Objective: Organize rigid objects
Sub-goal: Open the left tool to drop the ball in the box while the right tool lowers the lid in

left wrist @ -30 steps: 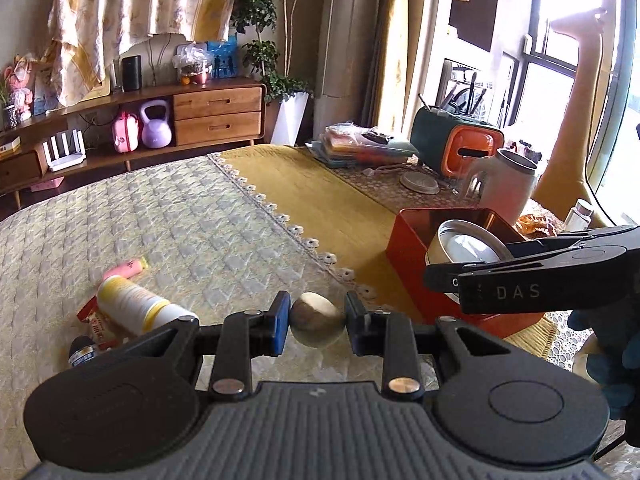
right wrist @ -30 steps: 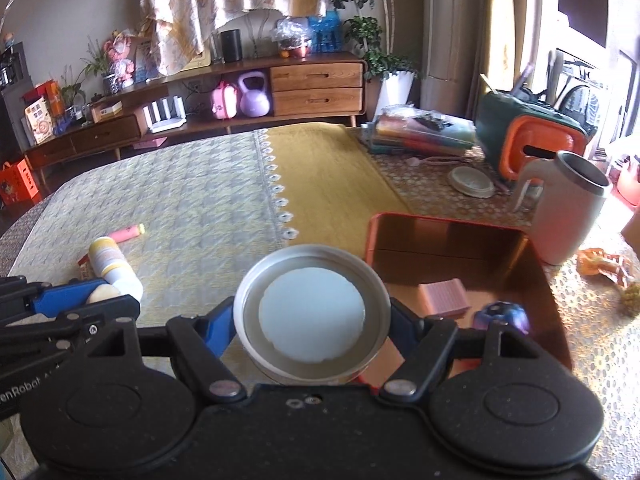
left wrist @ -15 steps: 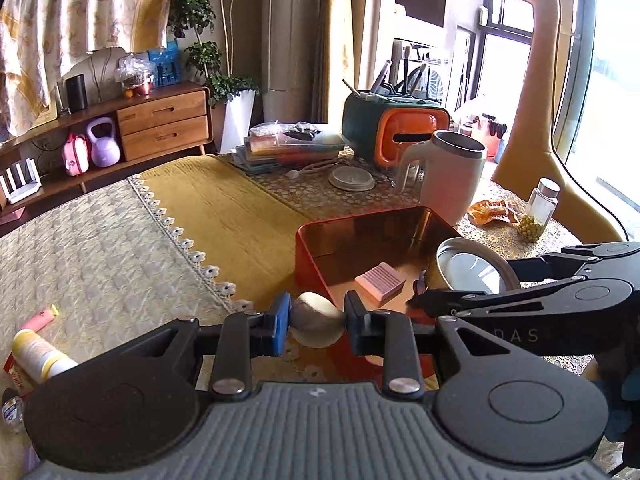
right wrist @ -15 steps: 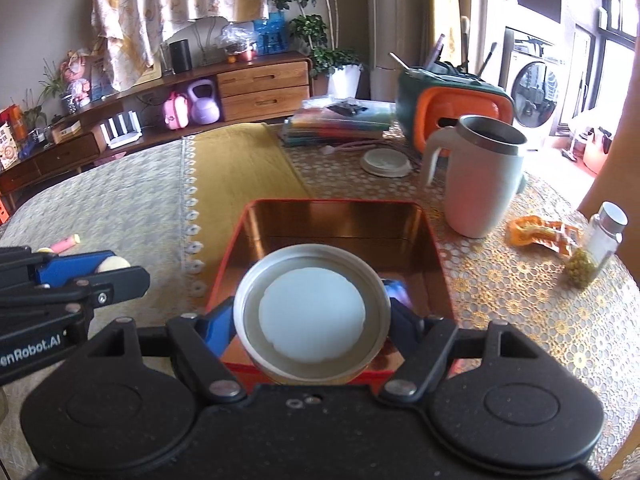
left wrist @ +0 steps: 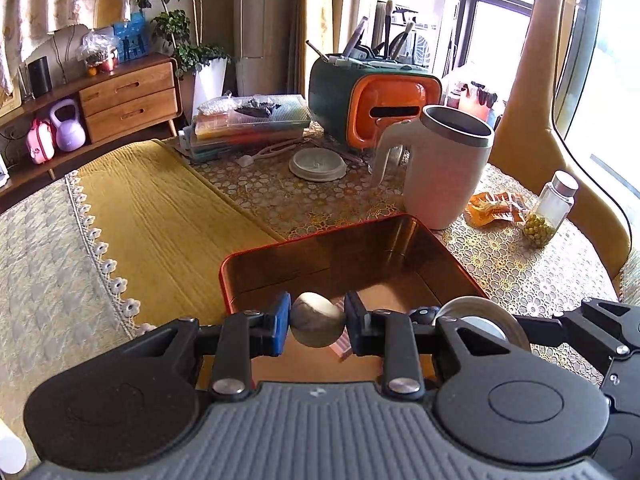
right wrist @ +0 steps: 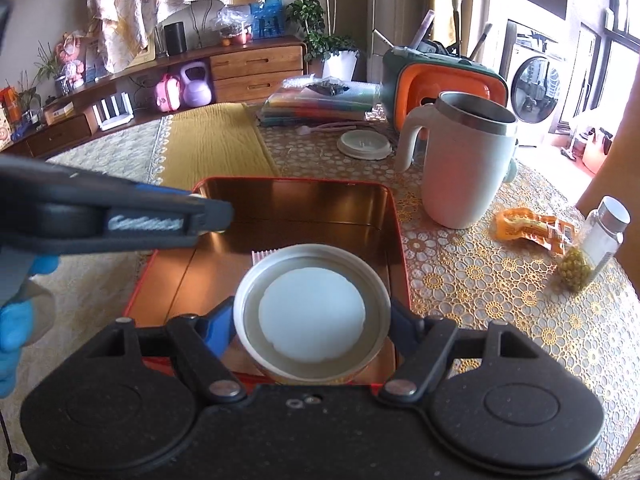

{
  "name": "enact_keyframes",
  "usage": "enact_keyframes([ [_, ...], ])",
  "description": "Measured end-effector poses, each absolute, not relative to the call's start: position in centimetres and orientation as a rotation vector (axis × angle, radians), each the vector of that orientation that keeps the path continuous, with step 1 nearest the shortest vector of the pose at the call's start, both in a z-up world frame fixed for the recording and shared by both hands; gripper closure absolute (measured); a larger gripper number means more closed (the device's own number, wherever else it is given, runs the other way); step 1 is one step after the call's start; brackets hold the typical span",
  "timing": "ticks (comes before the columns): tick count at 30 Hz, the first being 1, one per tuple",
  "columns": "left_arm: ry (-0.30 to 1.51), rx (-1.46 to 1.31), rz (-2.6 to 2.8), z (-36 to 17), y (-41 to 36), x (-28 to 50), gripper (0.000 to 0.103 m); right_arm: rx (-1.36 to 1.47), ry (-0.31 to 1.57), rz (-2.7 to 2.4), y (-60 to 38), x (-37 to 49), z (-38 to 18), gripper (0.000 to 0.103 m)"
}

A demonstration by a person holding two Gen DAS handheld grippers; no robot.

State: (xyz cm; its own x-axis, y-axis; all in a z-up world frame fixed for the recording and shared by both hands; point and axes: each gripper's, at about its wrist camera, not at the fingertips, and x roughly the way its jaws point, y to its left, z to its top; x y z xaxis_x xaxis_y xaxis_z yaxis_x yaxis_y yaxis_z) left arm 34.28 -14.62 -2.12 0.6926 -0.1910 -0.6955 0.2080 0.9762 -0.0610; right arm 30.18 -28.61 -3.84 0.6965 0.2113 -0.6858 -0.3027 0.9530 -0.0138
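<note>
My left gripper (left wrist: 317,322) is shut on a round beige stone (left wrist: 317,325) and holds it over the near left part of the red tin box (left wrist: 320,242). My right gripper (right wrist: 312,322) is shut on a round metal lid (right wrist: 312,314) with a white liner, above the box's (right wrist: 394,216) near right part. The lid (left wrist: 490,322) and right gripper also show at the right of the left wrist view. A pink ridged block (left wrist: 342,350) and a dark blue ball (left wrist: 424,314) lie in the box, mostly hidden. The left gripper's side (right wrist: 120,224) crosses the right wrist view.
A white mug (right wrist: 464,160) stands just behind the box's far right corner. A jar of green beads (right wrist: 592,252) and an orange wrapper (right wrist: 532,228) lie to the right. An orange and green holder (left wrist: 376,104), a small white lid (left wrist: 318,164) and stacked folders (left wrist: 248,124) sit farther back.
Both grippers have moved right and forward with their loads, from beside the box to over its inside. The bottles on the cloth have left the left wrist view.
</note>
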Motion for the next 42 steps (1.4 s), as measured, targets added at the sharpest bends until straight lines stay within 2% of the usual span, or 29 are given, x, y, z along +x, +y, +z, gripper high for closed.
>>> enact_keyframes([
  [10, 0.892, -0.027, -0.258, -5.6, -16.1, 37.8, 0.075, -0.185, 0.738, 0.288, -28.3, 31.1, -4.9, 0.028],
  [24, 0.917, -0.087, -0.278, -5.7, -15.5, 37.4, 0.074, -0.131, 0.740, 0.279, -28.8, 30.7, -4.9, 0.022],
  [26, 0.910, -0.083, -0.278, -5.4, -15.3, 37.0, 0.070, -0.127, 0.740, 0.273, -28.8, 30.6, -4.8, 0.022],
  [28, 0.888, -0.077, -0.278, -5.0, -15.1, 36.3, 0.049, -0.129, 0.738, 0.271, -28.7, 30.4, -4.6, 0.021],
  [29, 0.873, -0.078, -0.275, -4.7, -14.9, 35.9, 0.046, -0.133, 0.735, 0.270, -28.6, 30.3, -4.5, 0.020],
  [34, 0.841, -0.096, -0.269, -3.5, -13.7, 34.4, 0.045, -0.122, 0.721, 0.270, -28.5, 29.4, -4.0, 0.016],
  [38, 0.820, -0.093, -0.260, -2.5, -12.5, 32.7, 0.045, -0.111, 0.693, 0.279, -28.0, 28.4, -3.4, 0.006],
  [42, 0.798, -0.081, -0.241, -1.7, -11.1, 30.8, 0.045, -0.099, 0.679, 0.286, -27.4, 27.4, -2.9, 0.002],
])
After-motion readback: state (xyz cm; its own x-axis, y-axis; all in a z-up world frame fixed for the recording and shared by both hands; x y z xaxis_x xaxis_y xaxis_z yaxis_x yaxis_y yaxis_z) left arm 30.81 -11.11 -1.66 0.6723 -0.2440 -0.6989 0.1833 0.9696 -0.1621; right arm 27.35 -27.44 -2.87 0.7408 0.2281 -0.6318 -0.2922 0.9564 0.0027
